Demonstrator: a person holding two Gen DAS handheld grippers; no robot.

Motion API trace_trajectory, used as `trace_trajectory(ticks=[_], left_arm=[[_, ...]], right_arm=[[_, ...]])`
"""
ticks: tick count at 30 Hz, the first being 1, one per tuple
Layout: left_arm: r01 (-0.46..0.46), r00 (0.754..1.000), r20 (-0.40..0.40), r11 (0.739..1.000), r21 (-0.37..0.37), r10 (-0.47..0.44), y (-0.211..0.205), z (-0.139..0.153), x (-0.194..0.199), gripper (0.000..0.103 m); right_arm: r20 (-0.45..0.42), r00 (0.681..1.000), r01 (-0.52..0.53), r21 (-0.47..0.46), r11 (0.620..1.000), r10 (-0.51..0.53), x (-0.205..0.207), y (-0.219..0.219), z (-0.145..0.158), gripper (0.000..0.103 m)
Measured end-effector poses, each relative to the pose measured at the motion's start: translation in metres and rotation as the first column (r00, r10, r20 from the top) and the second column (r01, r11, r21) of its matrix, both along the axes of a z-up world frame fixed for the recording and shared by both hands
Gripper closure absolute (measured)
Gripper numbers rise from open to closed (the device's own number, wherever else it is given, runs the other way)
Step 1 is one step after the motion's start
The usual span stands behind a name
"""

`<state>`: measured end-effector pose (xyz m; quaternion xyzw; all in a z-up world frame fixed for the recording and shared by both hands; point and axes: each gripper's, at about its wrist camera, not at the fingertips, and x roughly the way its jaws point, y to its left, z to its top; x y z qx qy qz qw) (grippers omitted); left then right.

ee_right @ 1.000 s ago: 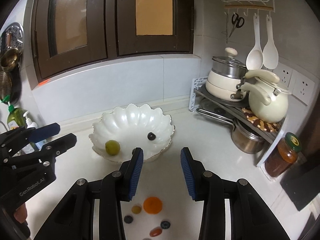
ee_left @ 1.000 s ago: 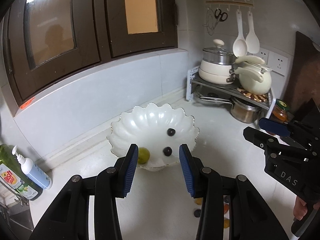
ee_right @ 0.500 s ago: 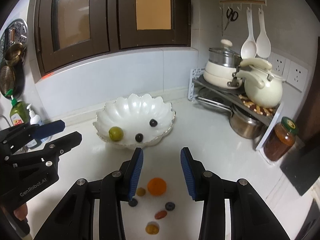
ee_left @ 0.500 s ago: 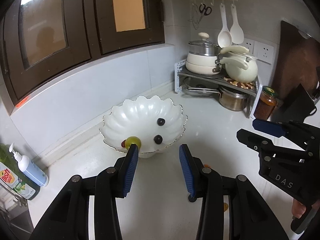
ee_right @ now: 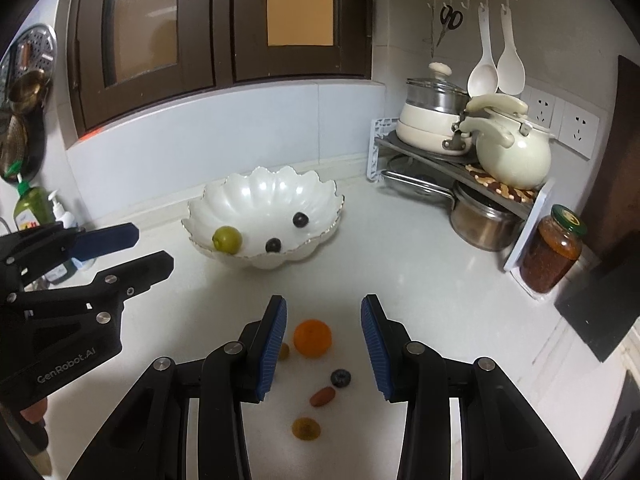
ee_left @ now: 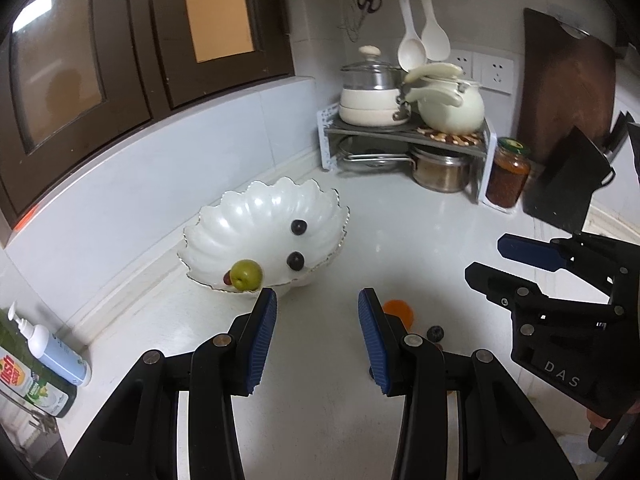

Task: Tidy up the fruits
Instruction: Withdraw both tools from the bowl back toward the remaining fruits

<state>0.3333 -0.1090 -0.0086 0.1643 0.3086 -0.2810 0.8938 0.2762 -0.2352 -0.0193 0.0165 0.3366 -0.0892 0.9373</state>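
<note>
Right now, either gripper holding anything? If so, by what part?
Nothing held. Left gripper and right gripper are both open and empty; the orange fruit lies loose on the counter.

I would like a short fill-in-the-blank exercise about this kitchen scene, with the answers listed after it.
1. The green fruit lies inside the white ____.
2. Both the left gripper and the right gripper are ____.
3. The largest fruit on the counter is coloured ____.

Answers: bowl; open; orange
</note>
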Motion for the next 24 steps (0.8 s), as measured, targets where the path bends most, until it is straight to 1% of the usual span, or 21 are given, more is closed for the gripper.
trace_trajectory(ticks=[5, 10, 18, 24], left_arm=[[0.02, 1.0, 0.003, 1.0, 0.02, -0.02, 0.002, -0.01, -0.004, 0.061], [0.045, 0.999, -0.02, 0.998, 0.038, -0.044, 0.005, -0.022, -0.008, 0.061], [0.076, 0.996, -0.056, 0.994, 0.073, -0.072, 0.01, -0.046, -0.014, 0.061], [0.101, 0.994, -0.052, 0.991, 0.092, -0.097, 0.01, -0.057, -0.018, 0.061]], right_arm=[[-0.038, 0.999, 0.005, 0.028, 1.0, -0.004, -0.006, 0.002, -0.011, 0.063], [-0.069, 0.998, 0.013, 0.055, 0.998, -0.009, -0.01, 0.005, -0.025, 0.063], [-0.094, 0.995, 0.018, 0.042, 0.999, -0.014, -0.019, 0.017, -0.043, 0.063], [-0.096, 0.995, 0.024, 0.038, 0.999, -0.02, -0.025, 0.02, -0.05, 0.063]])
